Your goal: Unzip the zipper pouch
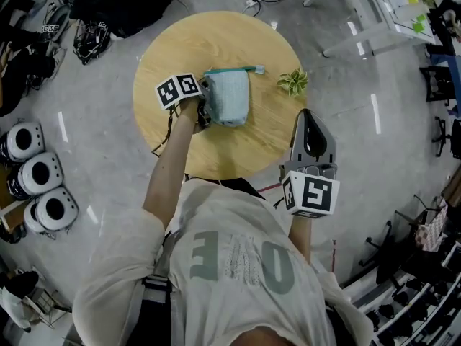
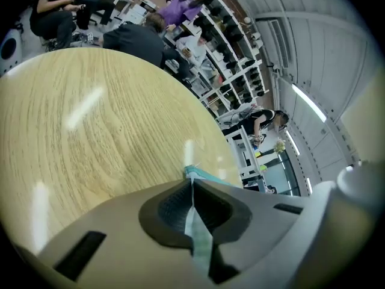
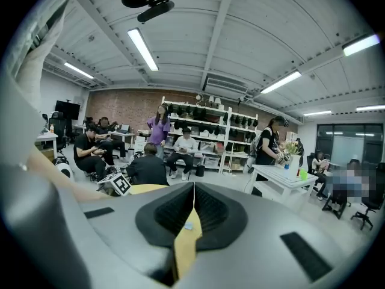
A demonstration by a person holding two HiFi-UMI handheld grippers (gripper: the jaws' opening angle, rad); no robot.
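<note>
A teal zipper pouch (image 1: 229, 96) lies in the middle of the round wooden table (image 1: 187, 42), with its zipper (image 1: 234, 70) along the far edge and the pull at the right end. My left gripper (image 1: 204, 110) is at the pouch's left side. In the left gripper view its jaws (image 2: 191, 182) are shut on a thin fold of the pouch's teal fabric (image 2: 200, 239). My right gripper (image 1: 308, 117) hovers over the table's near right edge, well apart from the pouch. It (image 3: 192, 188) is shut with nothing in it.
A small potted plant (image 1: 293, 81) stands on the table to the right of the pouch. On the floor at the left are three white round units (image 1: 39, 186), with dark bags and cables (image 1: 108, 6) at the back left. A white table (image 1: 374, 20) stands at the back right.
</note>
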